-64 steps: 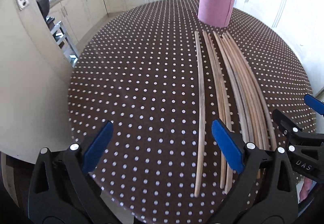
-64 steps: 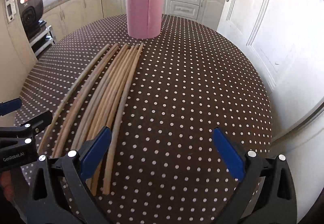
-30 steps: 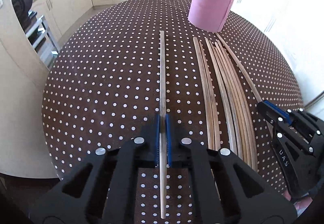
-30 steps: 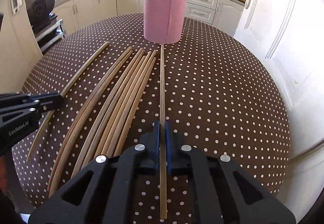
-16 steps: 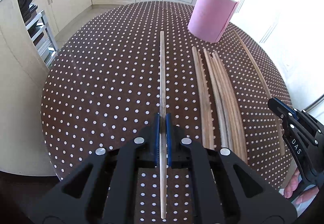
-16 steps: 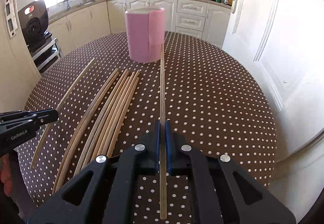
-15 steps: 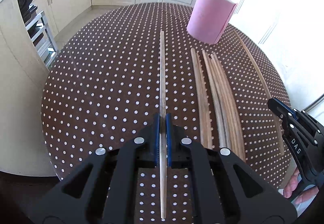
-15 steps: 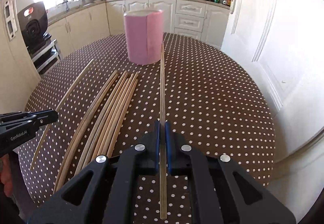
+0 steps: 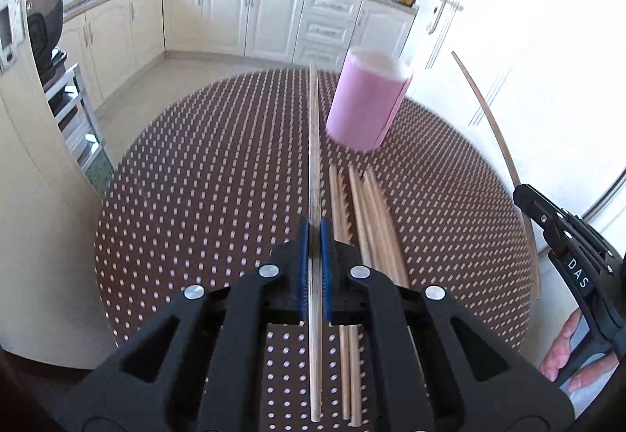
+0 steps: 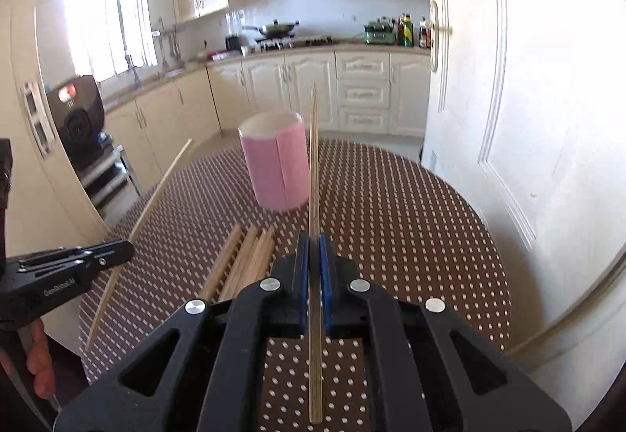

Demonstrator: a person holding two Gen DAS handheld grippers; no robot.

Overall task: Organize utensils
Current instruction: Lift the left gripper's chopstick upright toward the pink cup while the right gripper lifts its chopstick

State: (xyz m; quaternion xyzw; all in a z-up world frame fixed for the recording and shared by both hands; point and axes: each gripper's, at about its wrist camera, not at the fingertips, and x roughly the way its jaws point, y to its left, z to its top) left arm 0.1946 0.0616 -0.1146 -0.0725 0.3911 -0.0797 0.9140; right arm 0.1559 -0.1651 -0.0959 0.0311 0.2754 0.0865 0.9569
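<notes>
Both sticks have come up off the counter (image 9: 195, 197) since half a second ago, and the cameras now look out over the kitchen instead of down at the dotted cloth. The left tongs (image 9: 314, 232) are clamped on 1 wooden stick (image 9: 314, 142), which runs straight ahead between the blue pads (image 9: 302, 267); its far end reaches just left of the pink holder (image 9: 362, 107). The right tongs (image 10: 313, 240) are clamped on a 2nd stick (image 10: 313, 158), held clear of the counter, its tip crossing in front of the pink holder's right side and rising above its rim. Nearer than the pink holder, the remaining sticks (image 9: 371, 213) lie side by side on the counter, pointing toward it. The pink holder stands upright on the counter's far part. Beyond it are cream cabinets (image 10: 313, 88) and a wok on the stove (image 10: 276, 28).
</notes>
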